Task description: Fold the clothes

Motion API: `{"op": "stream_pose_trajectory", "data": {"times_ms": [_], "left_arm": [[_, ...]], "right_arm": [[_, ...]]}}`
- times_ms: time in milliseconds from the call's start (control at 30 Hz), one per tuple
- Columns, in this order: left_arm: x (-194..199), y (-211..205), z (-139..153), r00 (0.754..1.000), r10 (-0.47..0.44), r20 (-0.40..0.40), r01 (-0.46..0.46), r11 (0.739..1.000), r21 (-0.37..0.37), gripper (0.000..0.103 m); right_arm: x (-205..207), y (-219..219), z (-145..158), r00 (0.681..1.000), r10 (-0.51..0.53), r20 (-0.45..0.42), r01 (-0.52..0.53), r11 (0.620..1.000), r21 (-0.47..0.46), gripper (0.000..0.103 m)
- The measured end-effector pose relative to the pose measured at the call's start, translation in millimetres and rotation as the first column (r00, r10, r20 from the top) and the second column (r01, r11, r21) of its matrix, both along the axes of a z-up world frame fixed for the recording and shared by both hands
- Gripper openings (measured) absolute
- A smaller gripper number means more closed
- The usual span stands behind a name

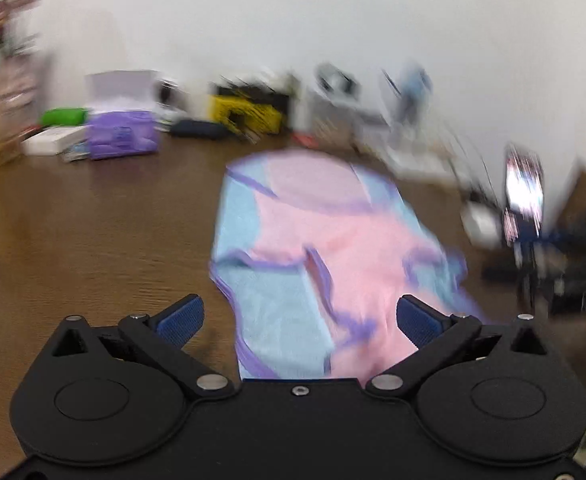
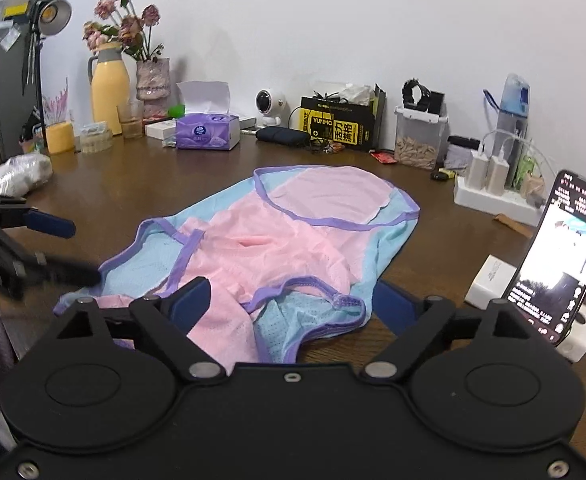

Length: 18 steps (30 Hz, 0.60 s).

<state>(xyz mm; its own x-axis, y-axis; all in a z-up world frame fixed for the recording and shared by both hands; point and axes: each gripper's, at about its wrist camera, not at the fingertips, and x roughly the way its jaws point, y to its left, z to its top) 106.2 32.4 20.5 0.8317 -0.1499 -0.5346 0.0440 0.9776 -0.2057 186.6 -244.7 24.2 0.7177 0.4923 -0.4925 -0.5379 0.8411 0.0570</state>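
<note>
The wide brown wooden surface (image 2: 141, 184) carries the task's thing: a thin pink and light-blue mesh garment with purple trim (image 2: 277, 240). It lies in the middle of the surface, spread out but rumpled, and some parts are turned over on themselves. I cannot judge if this is a half-made fold or only a loose heap, so decide this before you pinch anything.

To fold it well, take the cloth by the purple trim, because the mesh looks slippery and stretchy. Lift low and keep both corners at the same height, so the edge lands straight.

Your right hand-held gripper (image 2: 293, 304) stands wide open and holds nothing. The near hem of the garment lies between its blue pads (image 2: 193, 300), just in front of them. Your left hand-held gripper (image 1: 299, 318) is also spread wide and empty; its view is blurred, and the near left part of the garment lies between its fingers.
</note>
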Motion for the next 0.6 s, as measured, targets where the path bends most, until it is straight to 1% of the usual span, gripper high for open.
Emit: {"op": "stream_pose_trajectory", "data": {"times_ms": [33, 100, 133, 167, 200, 300, 333, 400, 433, 533, 600], "left_arm": [[4, 0, -1, 0.999, -0.033, -0.017, 0.034, 0.999, 0.015, 0.103], [13, -4, -5, 0.995, -0.083, -0.063, 0.089, 0.992, 0.094, 0.103], [18, -6, -6, 0.992, -0.089, -0.086, 0.1, 0.985, 0.138, 0.103], [22, -9, -8, 0.993, -0.057, -0.103, 0.076, 0.979, 0.19, 0.103], [26, -10, -9, 0.993, -0.034, -0.11, 0.059, 0.972, 0.226, 0.103], [29, -10, -12, 0.995, -0.031, -0.092, 0.055, 0.959, 0.277, 0.103], [30, -10, -13, 0.995, -0.035, -0.093, 0.06, 0.957, 0.283, 0.103], [33, -7, -16, 0.991, -0.059, -0.124, 0.089, 0.963, 0.254, 0.103], [35, -6, -18, 0.988, -0.07, -0.138, 0.102, 0.965, 0.243, 0.103], [40, -4, -25, 0.978, -0.102, -0.18, 0.139, 0.968, 0.209, 0.103], [43, -3, -30, 0.972, -0.12, -0.202, 0.163, 0.963, 0.213, 0.103]], "right_arm": [[5, 0, 0, 1.0, -0.017, -0.024, 0.017, 1.0, 0.004, 0.093], [17, 3, 0, 0.998, -0.041, -0.055, 0.04, 0.999, -0.005, 0.093], [19, 4, -1, 0.997, -0.045, -0.06, 0.045, 0.999, -0.008, 0.093], [26, 9, 1, 0.997, -0.048, -0.054, 0.047, 0.999, -0.016, 0.093], [33, 14, 5, 0.998, -0.059, -0.036, 0.059, 0.998, -0.014, 0.093], [48, 26, 20, 0.994, -0.108, 0.032, 0.108, 0.994, 0.014, 0.093], [50, 30, 22, 0.993, -0.094, 0.075, 0.092, 0.995, 0.035, 0.093], [52, 37, 23, 0.982, -0.033, 0.186, 0.018, 0.996, 0.083, 0.093], [57, 43, 22, 0.98, -0.011, 0.199, -0.005, 0.997, 0.081, 0.094], [82, 66, 16, 0.986, 0.041, 0.161, -0.047, 0.998, 0.036, 0.094], [98, 81, 12, 0.988, 0.075, 0.134, -0.077, 0.997, 0.007, 0.094]]}}
